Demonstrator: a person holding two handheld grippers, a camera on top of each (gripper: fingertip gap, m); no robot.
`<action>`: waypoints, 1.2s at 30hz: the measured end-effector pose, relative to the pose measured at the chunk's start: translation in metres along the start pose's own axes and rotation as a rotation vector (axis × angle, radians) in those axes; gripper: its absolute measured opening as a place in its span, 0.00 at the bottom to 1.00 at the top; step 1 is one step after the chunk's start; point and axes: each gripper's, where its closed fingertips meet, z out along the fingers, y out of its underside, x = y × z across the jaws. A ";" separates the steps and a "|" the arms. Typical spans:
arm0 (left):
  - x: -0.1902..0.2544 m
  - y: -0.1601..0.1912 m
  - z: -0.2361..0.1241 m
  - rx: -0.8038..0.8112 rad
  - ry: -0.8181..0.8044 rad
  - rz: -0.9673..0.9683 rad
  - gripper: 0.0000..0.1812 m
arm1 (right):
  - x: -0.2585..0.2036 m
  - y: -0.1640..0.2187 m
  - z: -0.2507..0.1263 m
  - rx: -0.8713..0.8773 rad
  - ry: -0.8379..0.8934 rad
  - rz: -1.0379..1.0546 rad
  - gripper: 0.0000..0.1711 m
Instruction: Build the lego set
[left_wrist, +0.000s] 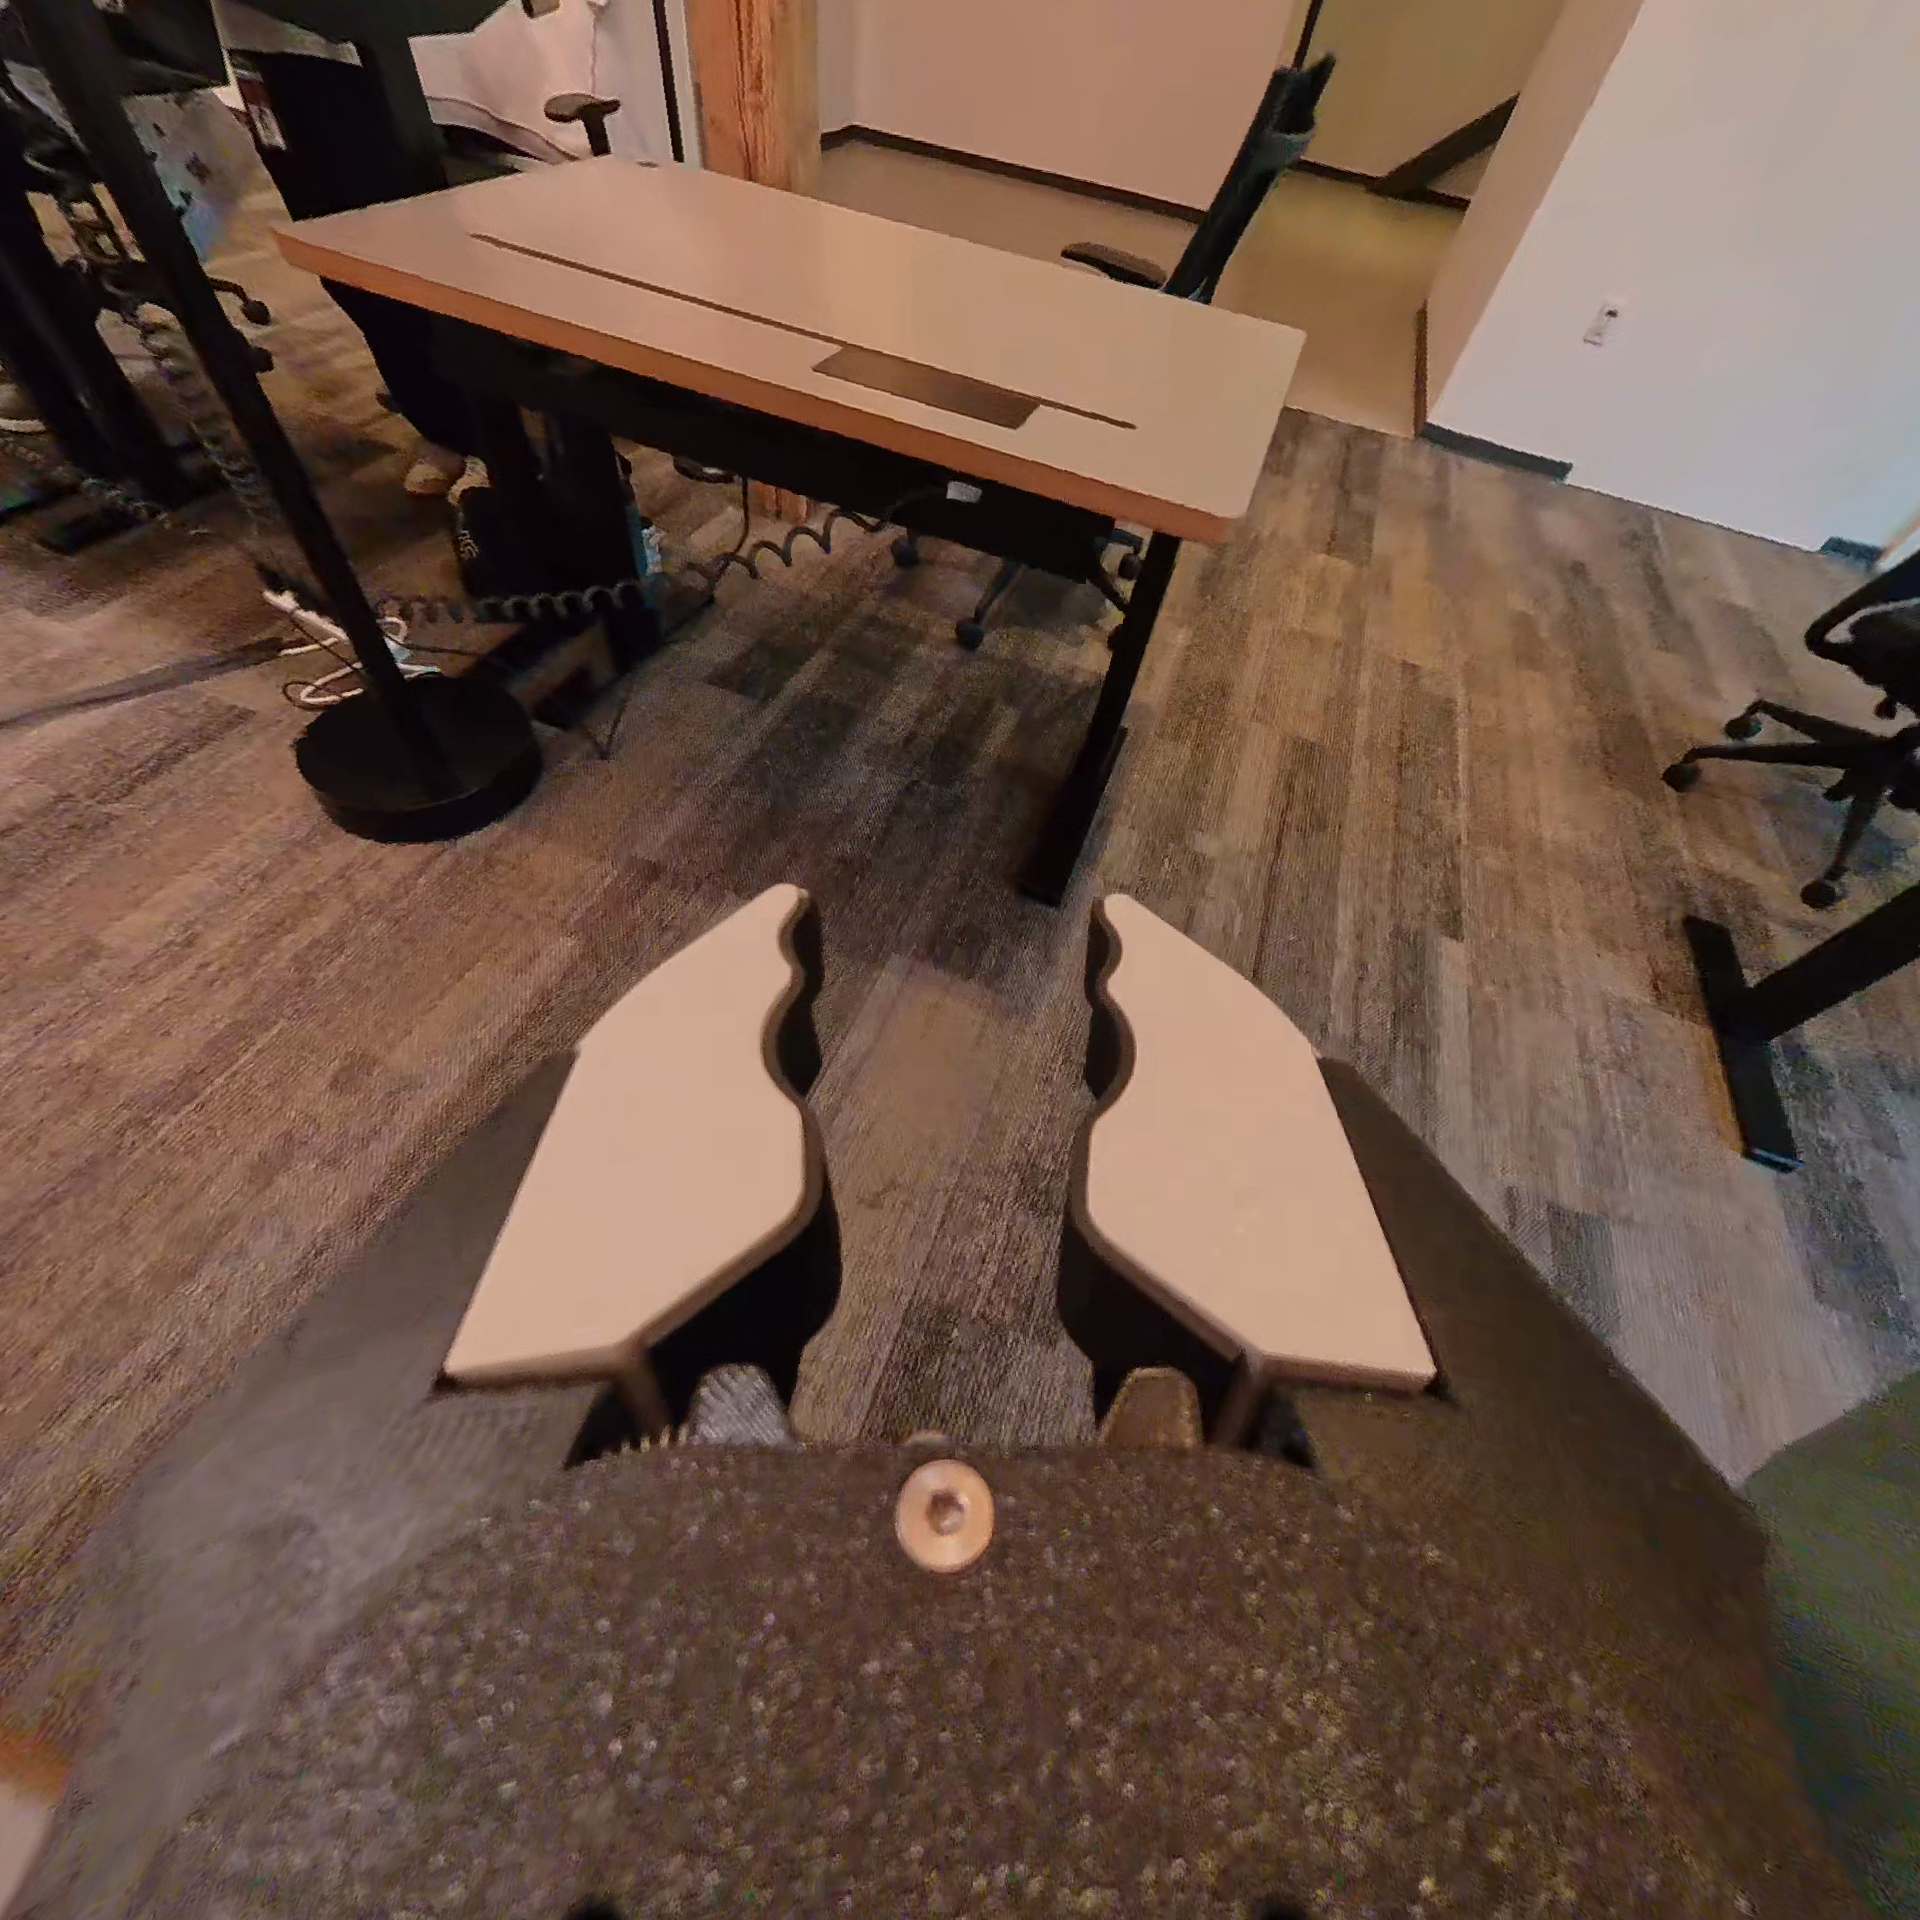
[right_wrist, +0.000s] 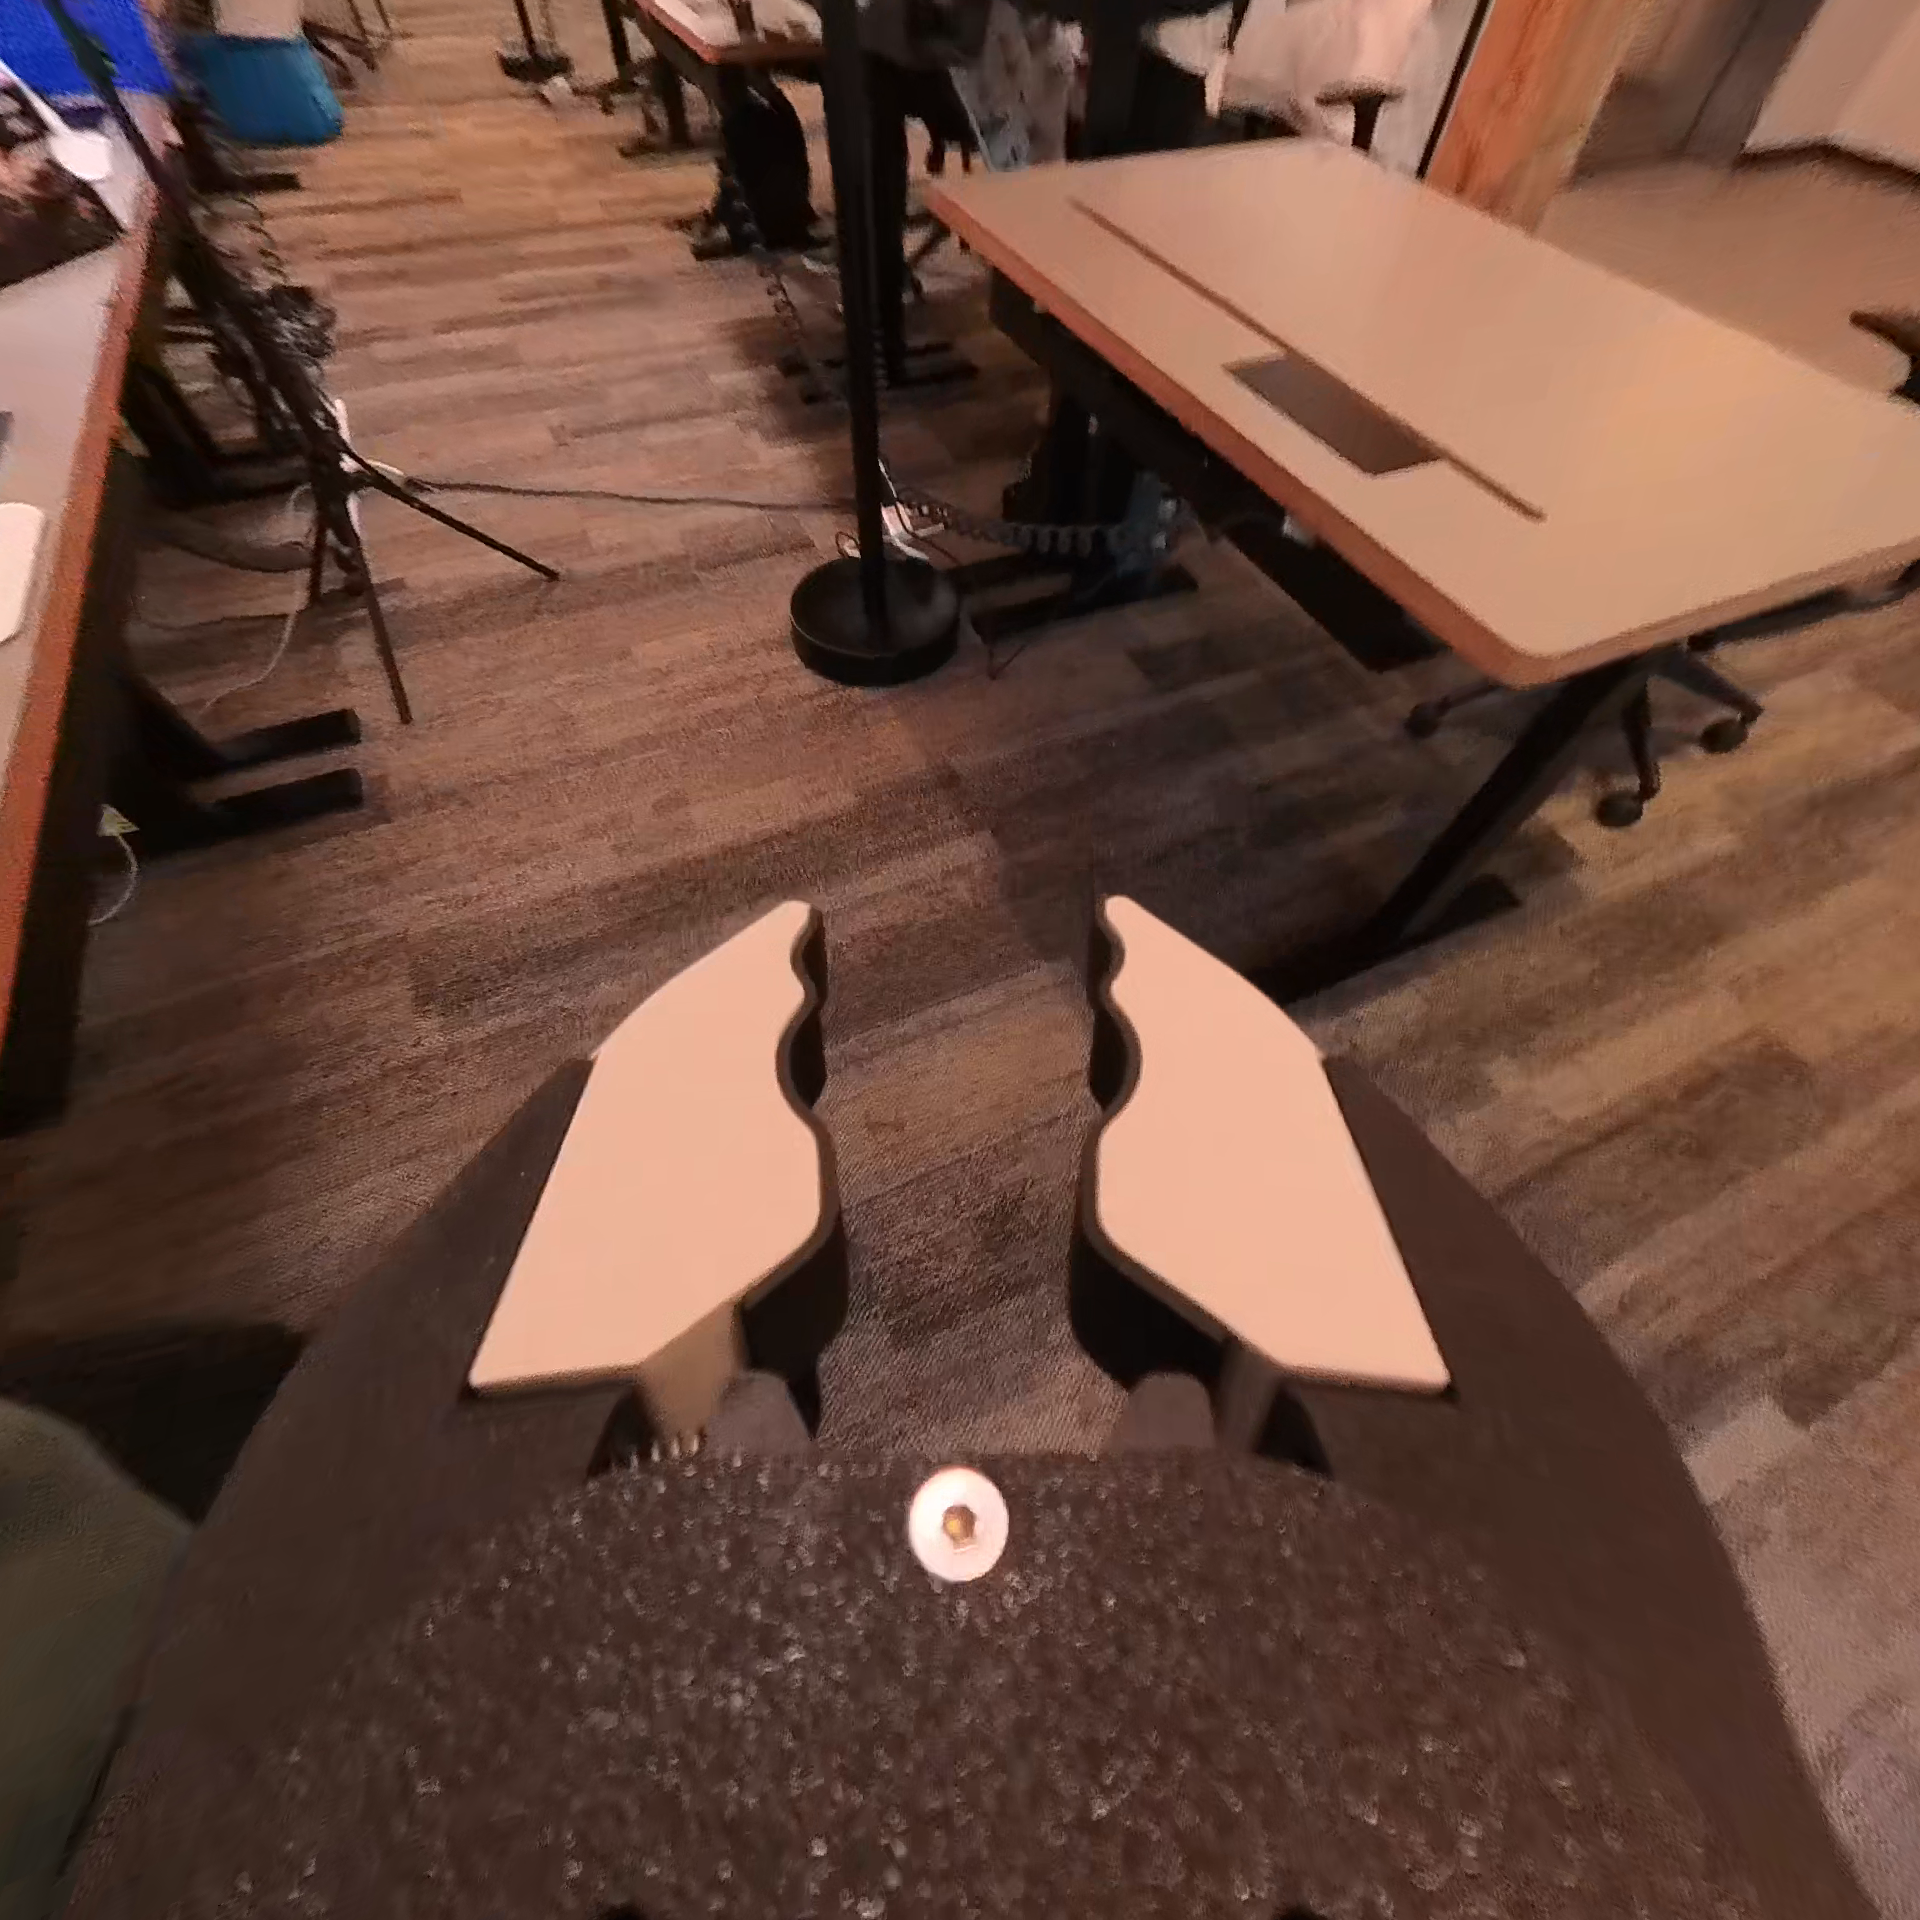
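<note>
Both claws released and empty over carpet: left claw (left_wrist: 951, 925), right claw (right_wrist: 956, 925), tripod (right_wrist: 353, 520) only in right view.

The left gripper (left_wrist: 951, 935) has smooth, matt pale plates on its fingers (left_wrist: 665, 1143) over a speckled, grainy black body — a shiny metal screw (left_wrist: 943, 1525) sits in it. The right gripper (right_wrist: 956, 935) looks the same. The floor (left_wrist: 1403, 831) is rough woven carpet in grey-brown planks. The desk (left_wrist: 935, 301) has a smooth, faintly glossy pale top with a wood-toned edge and matt black legs.
</note>
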 end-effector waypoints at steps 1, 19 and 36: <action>-0.011 -0.011 0.022 0.000 0.022 -0.017 0.27 | -0.002 -0.001 0.014 -0.020 0.008 0.011 0.28; -0.219 -0.089 0.183 0.024 -0.218 -0.144 0.26 | 0.013 -0.043 0.291 -0.149 -0.150 -0.001 0.28; -0.309 -0.062 0.216 -0.033 -0.551 -0.334 0.31 | -0.049 -0.113 0.543 -0.138 -0.557 -0.244 0.29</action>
